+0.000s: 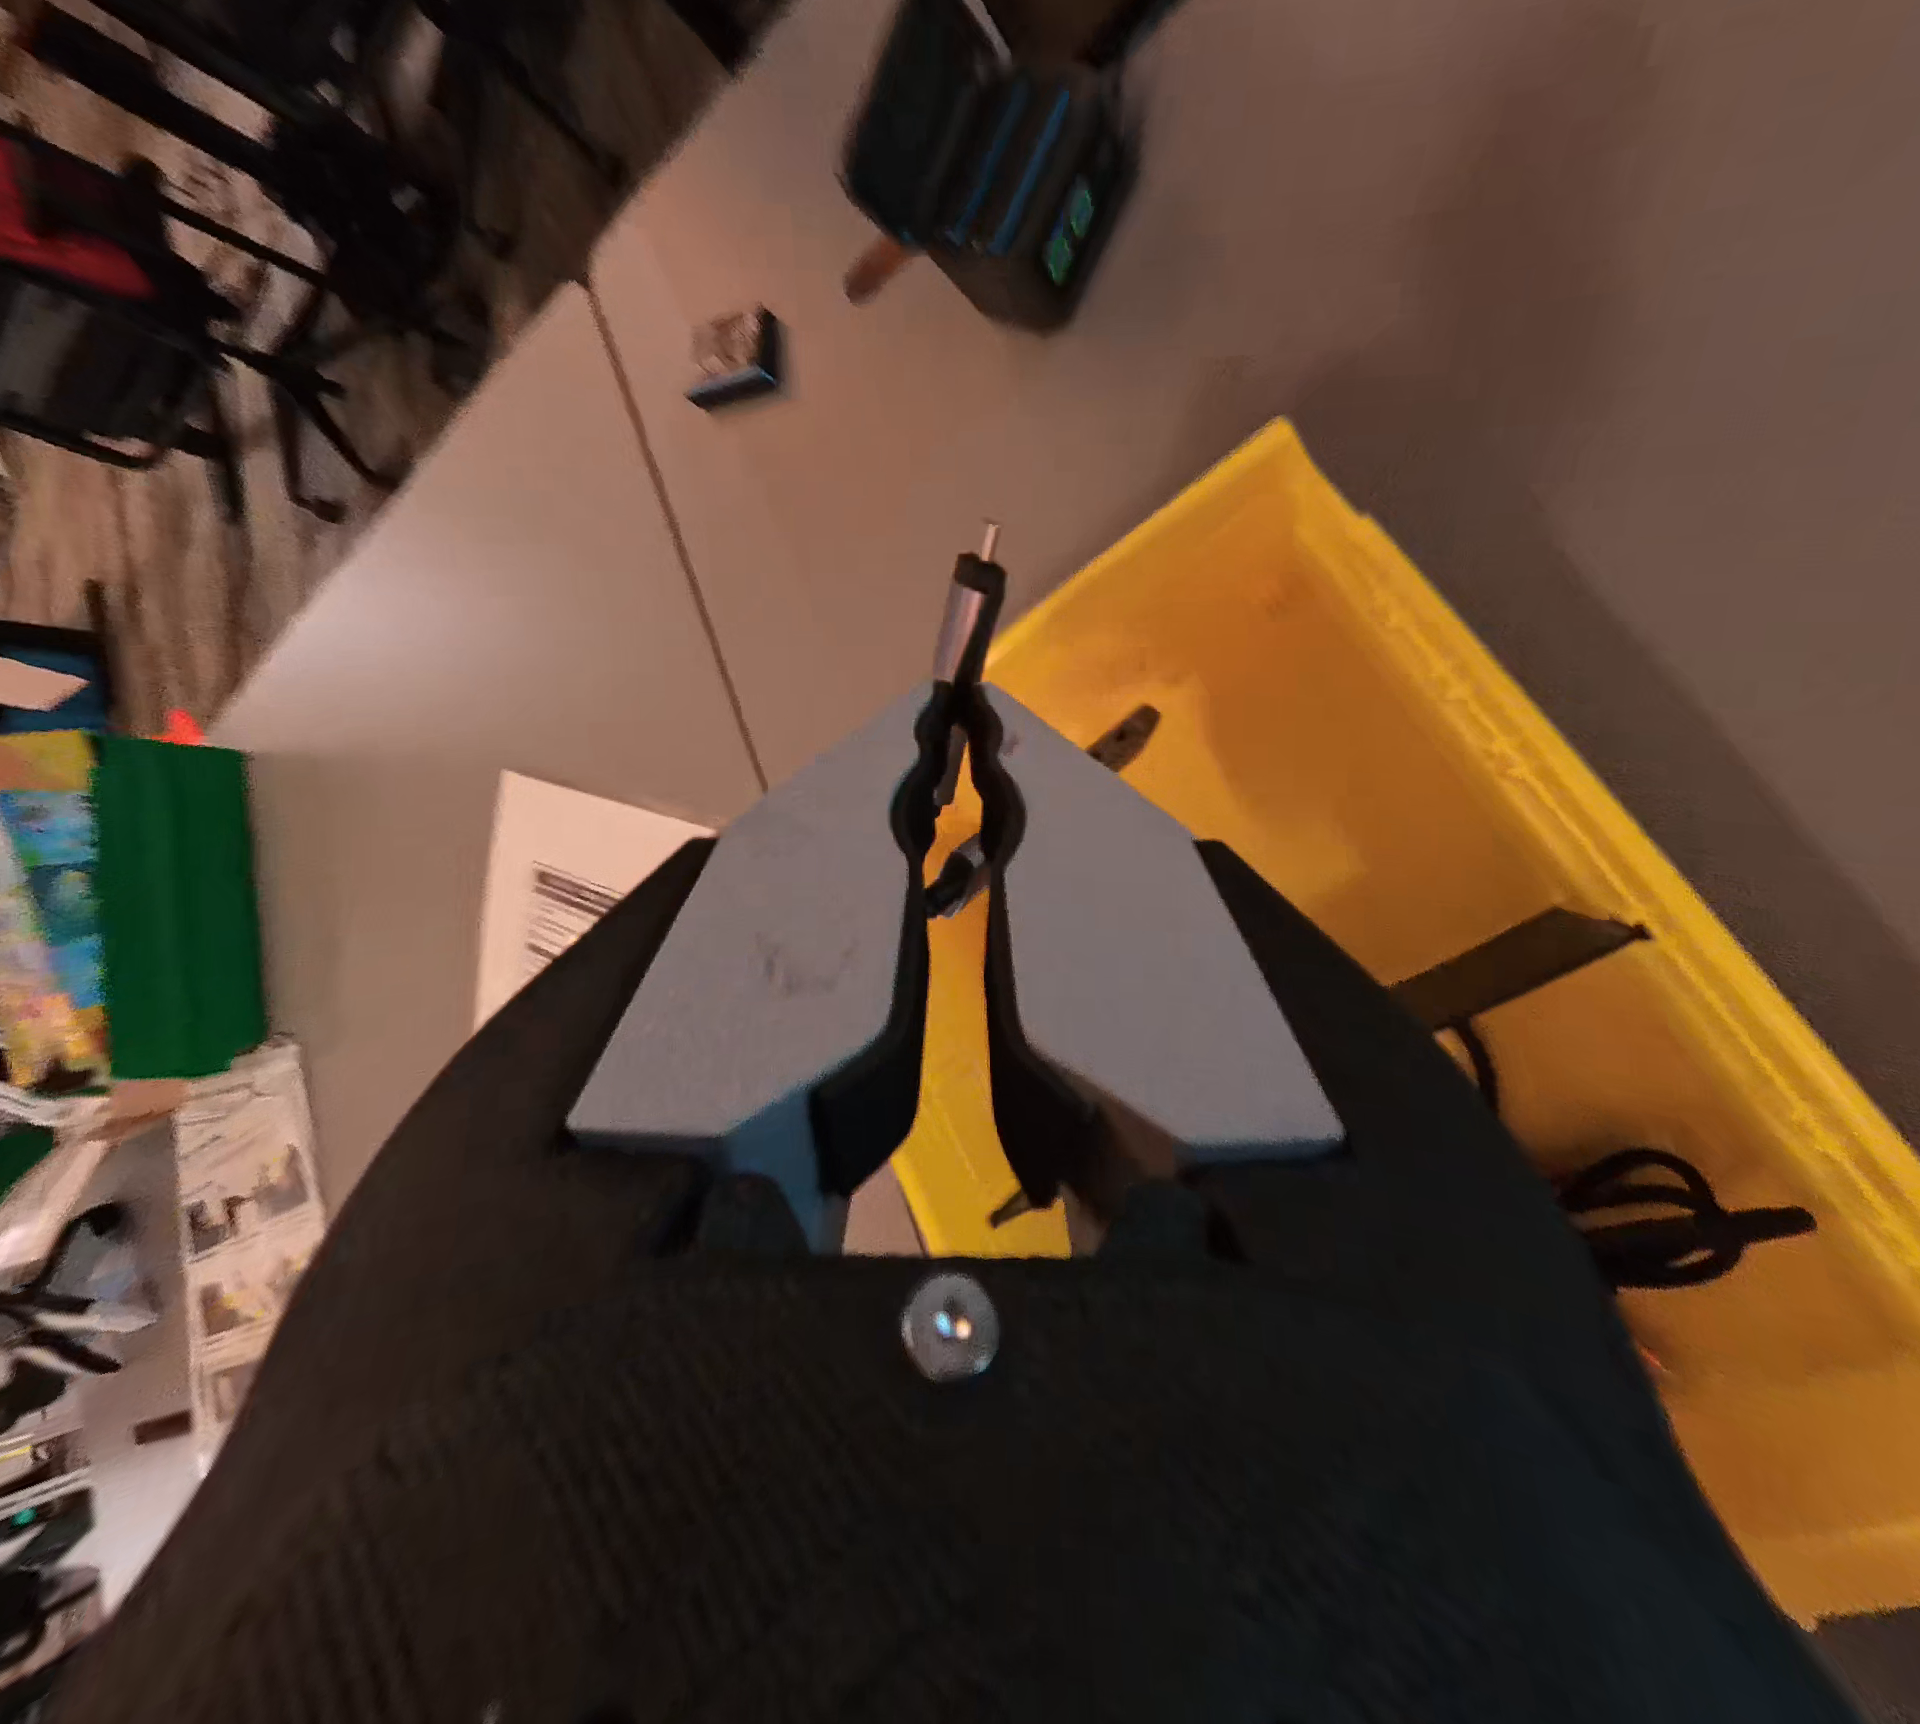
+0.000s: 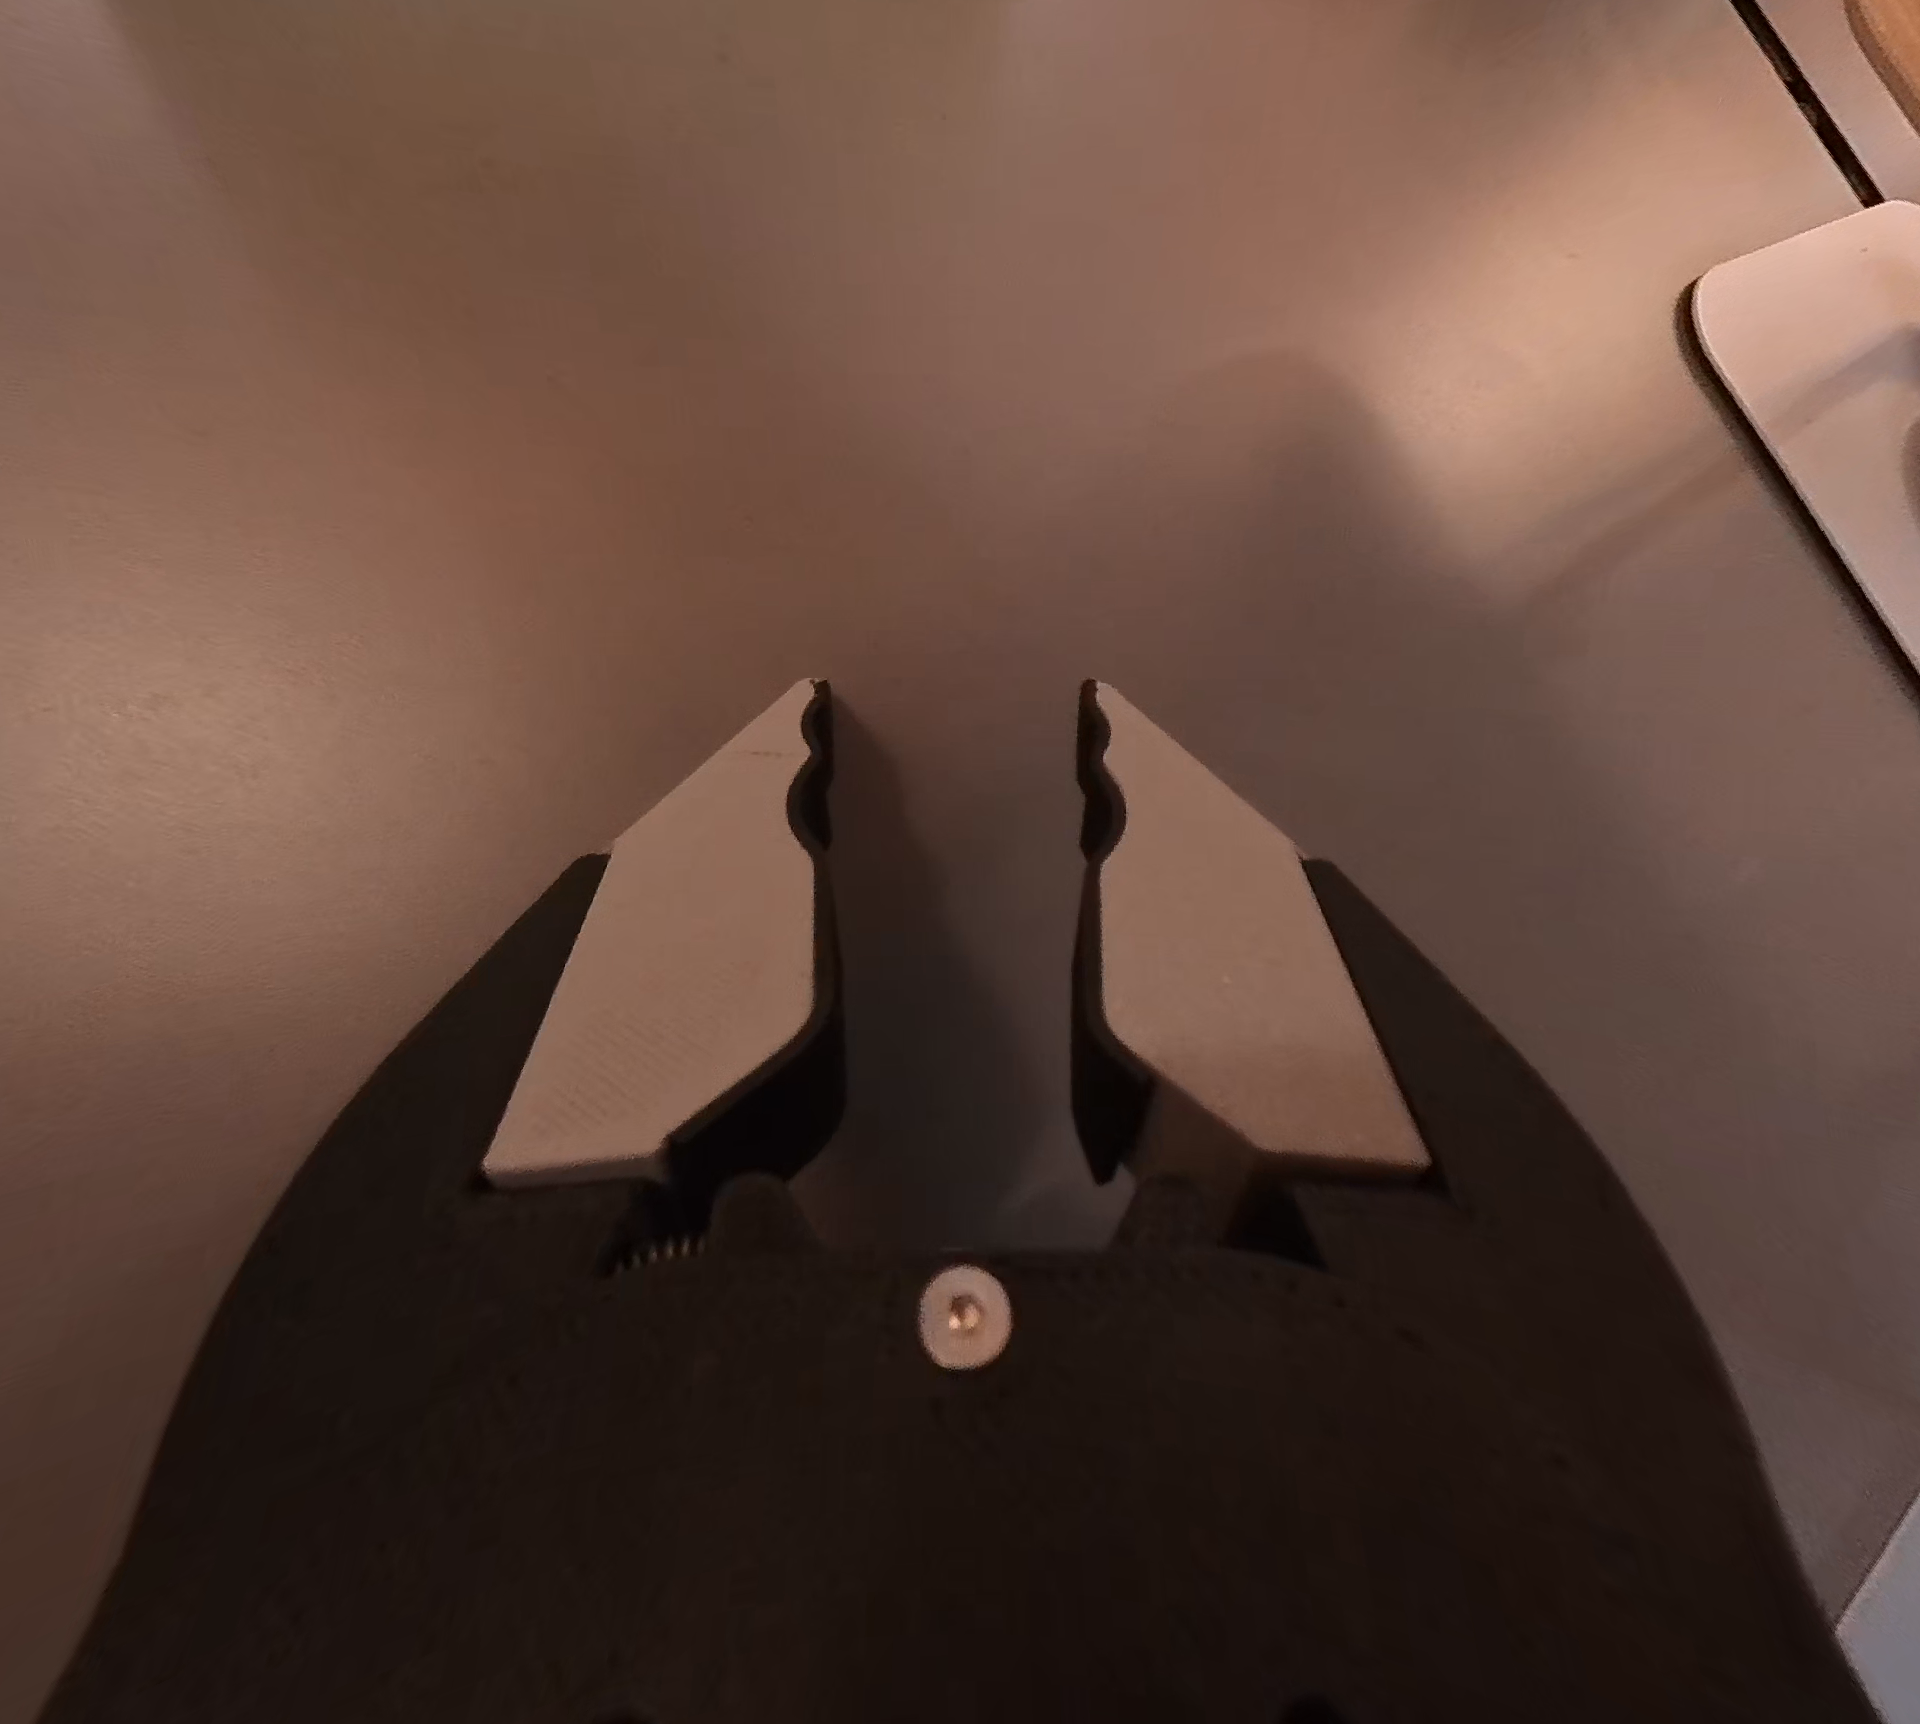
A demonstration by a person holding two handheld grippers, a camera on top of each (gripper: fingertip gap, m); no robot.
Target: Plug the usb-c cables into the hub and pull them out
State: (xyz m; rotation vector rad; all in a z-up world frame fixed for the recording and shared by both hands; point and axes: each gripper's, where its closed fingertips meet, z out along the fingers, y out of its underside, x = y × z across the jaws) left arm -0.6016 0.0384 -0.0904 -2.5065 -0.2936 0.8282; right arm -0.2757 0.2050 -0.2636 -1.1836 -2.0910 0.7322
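Note:
My left gripper (image 1: 961, 698) is shut on a usb-c cable plug (image 1: 971, 609). The grey-and-black plug sticks out past the fingertips, its metal tip pointing away, held in the air above the table. The black hub (image 1: 1023, 194), with blue stripes and green lights, sits on the table farther off, well apart from the plug. A coiled black cable (image 1: 1662, 1227) lies in the yellow bin (image 1: 1455, 739). My right gripper (image 2: 954, 708) is open and empty over bare table; no cable or hub shows in the right wrist view.
The yellow bin lies to the right under my left gripper. A small dark block (image 1: 740, 360) lies on the table before the hub. A white paper (image 1: 566, 885) and colourful boxes (image 1: 114, 905) are at left. A white flat object (image 2: 1829, 417) sits at right. Tip to tip, the grippers are about 40 cm apart. To reach the black hub (image 1: 1023, 194) in a straight line is about 25 cm for my left fingers, about 45 cm for my right.

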